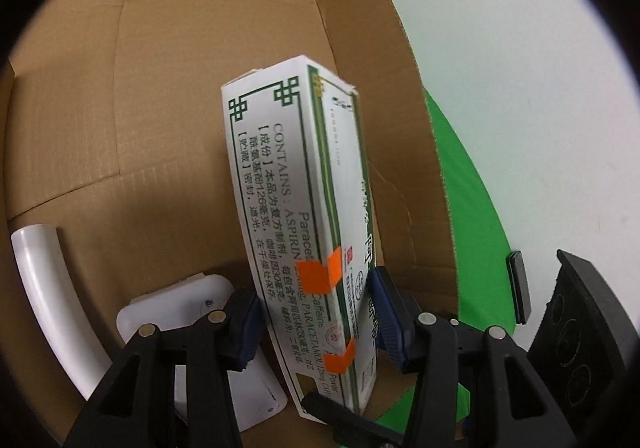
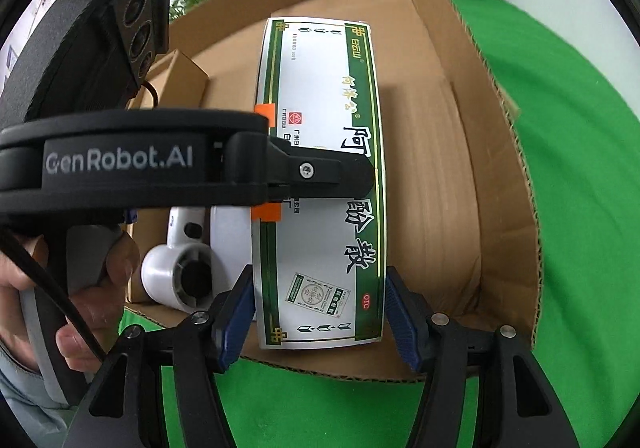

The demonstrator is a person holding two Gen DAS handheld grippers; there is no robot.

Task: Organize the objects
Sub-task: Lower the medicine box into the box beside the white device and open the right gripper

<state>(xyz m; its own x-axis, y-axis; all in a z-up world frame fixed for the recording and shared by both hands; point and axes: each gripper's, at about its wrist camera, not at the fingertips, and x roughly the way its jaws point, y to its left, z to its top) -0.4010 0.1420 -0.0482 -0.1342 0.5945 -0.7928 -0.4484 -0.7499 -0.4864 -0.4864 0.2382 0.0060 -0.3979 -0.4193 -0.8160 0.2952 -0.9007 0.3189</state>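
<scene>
- Inside the cardboard box (image 1: 168, 96): we log a white-and-green medicine carton (image 1: 304, 216) with two orange tape strips, held over the box floor toward its right-hand wall.
- Left gripper (image 1: 316, 312): we record it clenched on the medicine carton, blue pads (image 1: 246, 324) pressed to both narrow sides near the carton's lower end; the carton tilts slightly and stands lengthwise away from the camera.
- Right gripper (image 2: 316, 312): we find its fingers spread on either side of the carton's near end, pads just beside the edges; we cannot tell whether they touch, so we list it as released.
- Left hand (image 2: 80, 288): in the right wrist view it wraps the left tool's handle at the left edge, the tool's black body reaching across the carton's printed face.
- White handheld fan (image 2: 180, 280): lies on the box floor just left of the carton.
- Small brown box (image 2: 180, 84): sits at the far left inside the box.
- Green cloth (image 2: 580, 208): lies under and around the box.
</scene>
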